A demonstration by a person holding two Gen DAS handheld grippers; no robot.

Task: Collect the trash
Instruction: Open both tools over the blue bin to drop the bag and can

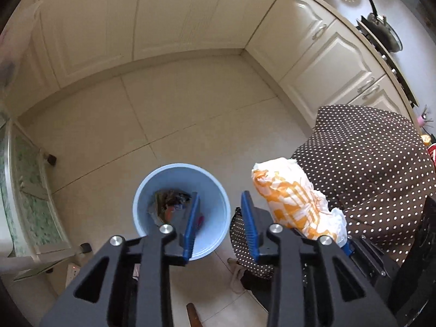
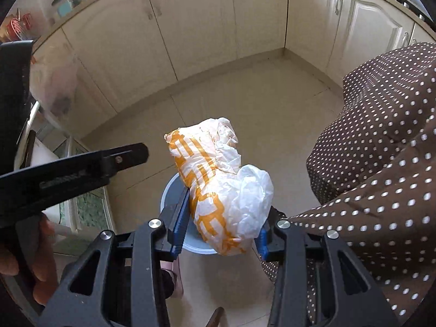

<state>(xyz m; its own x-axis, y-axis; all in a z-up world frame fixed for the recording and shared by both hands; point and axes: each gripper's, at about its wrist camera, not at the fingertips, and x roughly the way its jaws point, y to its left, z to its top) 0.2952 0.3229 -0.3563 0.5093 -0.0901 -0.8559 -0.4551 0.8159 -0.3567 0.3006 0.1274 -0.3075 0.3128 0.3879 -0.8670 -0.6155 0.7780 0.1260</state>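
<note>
Your right gripper [image 2: 222,223] clamps the bag [image 2: 218,185] above the bin [image 1: 181,209]; left gripper [image 1: 220,218] parted, empty. Drop remains.

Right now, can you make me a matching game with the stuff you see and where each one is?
Things:
1. orange-and-white plastic bag
2. round light-blue plastic bin
3. dark lidded pan
4. left hand-held gripper

Where or how:
A. on the stove
B. clamped in the right hand-held gripper
C. open, holding nothing
D. on the tiled floor

Pairs: 1-B, 2-D, 3-A, 4-C
</note>
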